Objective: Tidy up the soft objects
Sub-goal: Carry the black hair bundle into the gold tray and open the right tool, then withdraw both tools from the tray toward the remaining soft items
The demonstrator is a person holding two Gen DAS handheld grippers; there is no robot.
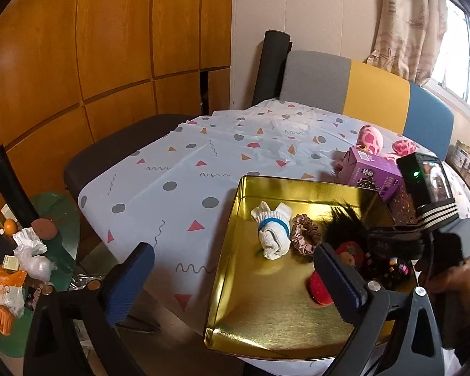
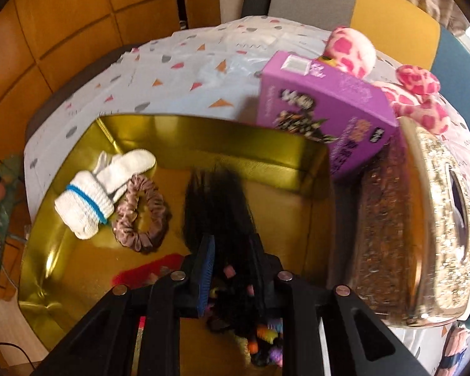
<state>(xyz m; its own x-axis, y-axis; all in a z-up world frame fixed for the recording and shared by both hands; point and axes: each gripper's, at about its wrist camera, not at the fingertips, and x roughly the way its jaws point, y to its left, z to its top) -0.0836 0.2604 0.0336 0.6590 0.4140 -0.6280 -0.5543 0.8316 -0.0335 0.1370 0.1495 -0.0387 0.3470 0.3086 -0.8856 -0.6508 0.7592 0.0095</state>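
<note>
Gold tray (image 1: pixel 232 250) sits on the patterned tablecloth (image 1: pixel 203 156), taken as landmark. Inside it: rolled white sock (image 2: pixel 87 200) at the left, brown scrunchie (image 2: pixel 141 216) touching the sock, red soft thing (image 1: pixel 319 288) nearer the front. Right gripper (image 2: pixel 232 250) hangs over the tray's middle, jaws closed tight on a black feathery thing (image 2: pixel 216 200) with coloured bits. Left gripper (image 1: pixel 232 279) spread wide and empty over the tray's left rim. Purple box (image 2: pixel 322 106) crowds the tray's far right corner; glittery box (image 2: pixel 416 225) flanks the right wall. Pink spotted plush (image 2: pixel 354 47) lies behind the purple box.
</note>
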